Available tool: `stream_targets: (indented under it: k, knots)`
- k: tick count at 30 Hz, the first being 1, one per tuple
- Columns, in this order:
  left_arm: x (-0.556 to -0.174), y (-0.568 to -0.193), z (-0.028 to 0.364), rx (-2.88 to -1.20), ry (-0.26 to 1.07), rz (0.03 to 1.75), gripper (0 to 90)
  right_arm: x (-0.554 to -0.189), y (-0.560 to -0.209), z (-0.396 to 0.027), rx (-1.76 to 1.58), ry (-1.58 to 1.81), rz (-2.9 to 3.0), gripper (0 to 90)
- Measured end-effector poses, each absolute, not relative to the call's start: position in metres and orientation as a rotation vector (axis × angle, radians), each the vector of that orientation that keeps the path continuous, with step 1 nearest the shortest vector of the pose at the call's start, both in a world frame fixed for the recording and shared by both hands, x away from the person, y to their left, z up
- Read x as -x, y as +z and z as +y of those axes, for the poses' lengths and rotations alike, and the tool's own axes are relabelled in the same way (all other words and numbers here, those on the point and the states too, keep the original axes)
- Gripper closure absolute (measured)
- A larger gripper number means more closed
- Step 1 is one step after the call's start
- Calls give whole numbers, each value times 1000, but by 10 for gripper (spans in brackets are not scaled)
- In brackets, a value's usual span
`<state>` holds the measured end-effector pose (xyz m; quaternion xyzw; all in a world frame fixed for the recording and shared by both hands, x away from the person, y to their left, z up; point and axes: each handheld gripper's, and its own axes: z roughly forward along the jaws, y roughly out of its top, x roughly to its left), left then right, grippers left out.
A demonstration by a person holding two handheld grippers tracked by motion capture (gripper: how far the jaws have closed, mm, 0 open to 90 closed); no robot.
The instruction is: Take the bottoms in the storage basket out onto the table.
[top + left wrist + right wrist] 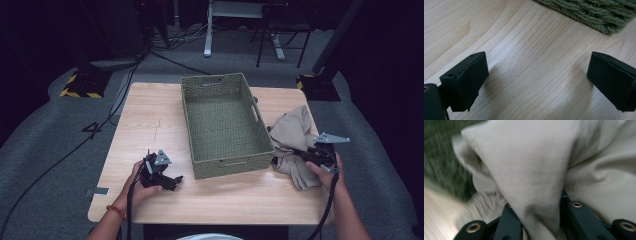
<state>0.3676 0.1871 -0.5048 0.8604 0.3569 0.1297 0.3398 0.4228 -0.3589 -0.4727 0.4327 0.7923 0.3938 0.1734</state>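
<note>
Right gripper view: beige cloth between right gripper jaws.

The beige cloth is a soft, crumpled garment, lying in a loose heap on the table. One thick fold of it stands between the two jaws of the right gripper, and the rest spreads above and beside the jaws. Its far edge touches the side wall of the green woven basket, just beyond the gripper.
</note>
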Motion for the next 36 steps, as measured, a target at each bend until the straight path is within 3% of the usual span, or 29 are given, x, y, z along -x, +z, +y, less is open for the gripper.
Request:
stream_targets:
  k: [2, 8, 12, 36]
  knots:
    - [-366, -504, 188, -2238, 332, 899, 140, -419, -488, -355, -1249, 1124, 2238, 717]
    - [-362, -502, 189, -2286, 289, 836, 120, -418, -497, -360, -1303, 1194, 2192, 679]
    - [-357, -498, 187, -2287, 236, 783, 174, -416, -499, -360, -1295, 1186, 2171, 667]
    - [-315, -405, 133, -2098, 365, 431, 200, -415, -501, -363, -1335, 1206, 2157, 630]
